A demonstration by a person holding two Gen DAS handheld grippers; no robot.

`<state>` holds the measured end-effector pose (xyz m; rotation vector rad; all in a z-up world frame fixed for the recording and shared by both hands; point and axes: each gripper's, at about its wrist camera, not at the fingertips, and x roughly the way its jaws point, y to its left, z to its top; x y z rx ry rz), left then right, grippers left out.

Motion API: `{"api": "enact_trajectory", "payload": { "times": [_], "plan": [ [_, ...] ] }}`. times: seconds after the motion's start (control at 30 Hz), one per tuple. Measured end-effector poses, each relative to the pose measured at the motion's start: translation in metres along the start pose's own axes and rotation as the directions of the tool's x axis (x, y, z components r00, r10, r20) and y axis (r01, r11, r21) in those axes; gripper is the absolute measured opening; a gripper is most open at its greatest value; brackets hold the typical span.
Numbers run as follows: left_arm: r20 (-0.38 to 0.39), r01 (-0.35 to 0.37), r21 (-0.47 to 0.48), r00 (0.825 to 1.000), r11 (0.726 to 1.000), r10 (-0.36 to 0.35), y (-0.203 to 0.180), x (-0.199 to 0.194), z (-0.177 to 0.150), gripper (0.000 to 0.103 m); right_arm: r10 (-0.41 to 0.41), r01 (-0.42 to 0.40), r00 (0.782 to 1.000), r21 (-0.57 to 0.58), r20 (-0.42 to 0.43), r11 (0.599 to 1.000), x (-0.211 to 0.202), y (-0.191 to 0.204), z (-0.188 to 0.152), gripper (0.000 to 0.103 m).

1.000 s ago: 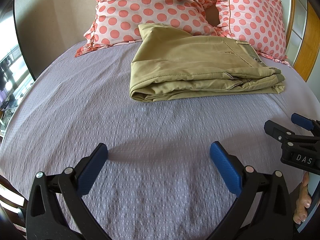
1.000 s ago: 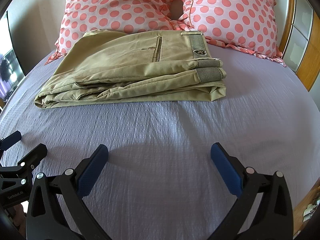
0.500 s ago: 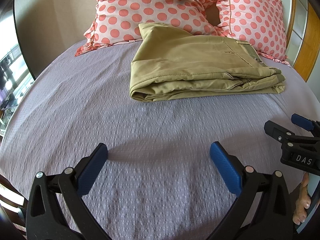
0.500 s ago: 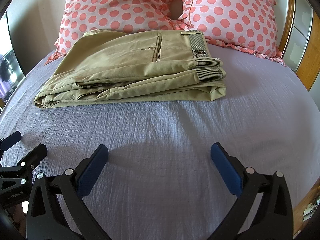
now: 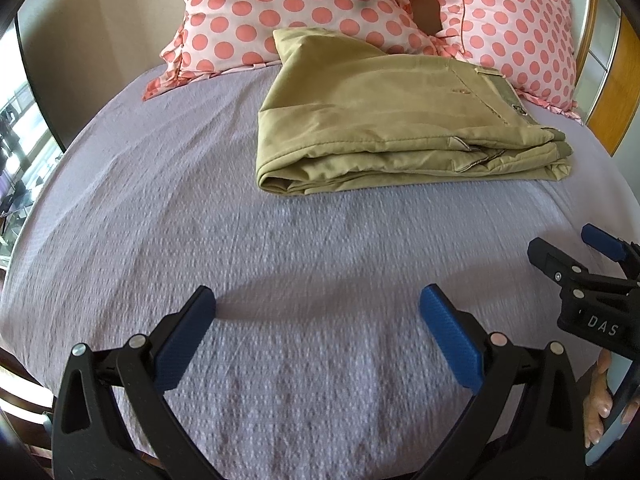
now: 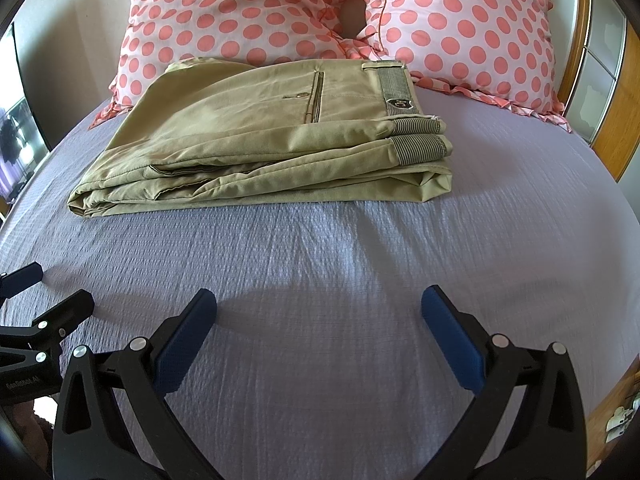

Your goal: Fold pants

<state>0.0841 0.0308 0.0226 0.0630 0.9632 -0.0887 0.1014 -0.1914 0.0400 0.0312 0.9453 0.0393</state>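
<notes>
Khaki pants (image 5: 392, 120) lie folded in a flat stack on the lilac bedspread (image 5: 200, 200), near the pillows; they also show in the right wrist view (image 6: 260, 144), waistband to the right. My left gripper (image 5: 316, 320) is open and empty, hovering over bare bedspread well short of the pants. My right gripper (image 6: 318, 320) is open and empty, also short of the pants. The right gripper also shows at the left wrist view's right edge (image 5: 576, 256); the left gripper shows at the right wrist view's left edge (image 6: 44, 296).
Two pink pillows with coral dots (image 6: 248, 12) (image 6: 476, 28) lean at the head of the bed behind the pants. A wooden headboard frame (image 6: 628, 92) stands at the right. The bed's left edge (image 5: 24, 240) drops toward a window area.
The left wrist view has shifted very slightly; the pants and both grippers stay as they were, open and apart from the pants.
</notes>
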Motion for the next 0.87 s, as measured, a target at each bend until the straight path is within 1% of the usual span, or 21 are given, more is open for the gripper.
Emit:
{"api": "enact_trajectory", "payload": {
  "times": [0.37, 0.7, 0.87],
  "plan": [
    [-0.018, 0.000, -0.002, 1.000, 1.000, 0.000, 0.0018, 0.0013, 0.0001, 0.101, 0.000, 0.000, 1.000, 0.000, -0.001, 1.000, 0.0000, 0.0000, -0.0001, 0.102],
    [-0.066, 0.001, 0.001, 0.998, 1.000, -0.001, 0.0037, 0.0049, 0.0046, 0.101, 0.001, -0.001, 1.000, -0.001, -0.001, 1.000, -0.0004, -0.0006, -0.0005, 0.102],
    [-0.060, -0.002, -0.004, 0.998, 1.000, 0.002, 0.0036, 0.0044, 0.0044, 0.101, 0.002, -0.002, 1.000, -0.001, -0.001, 1.000, -0.0008, -0.0013, -0.0006, 0.102]
  ]
}}
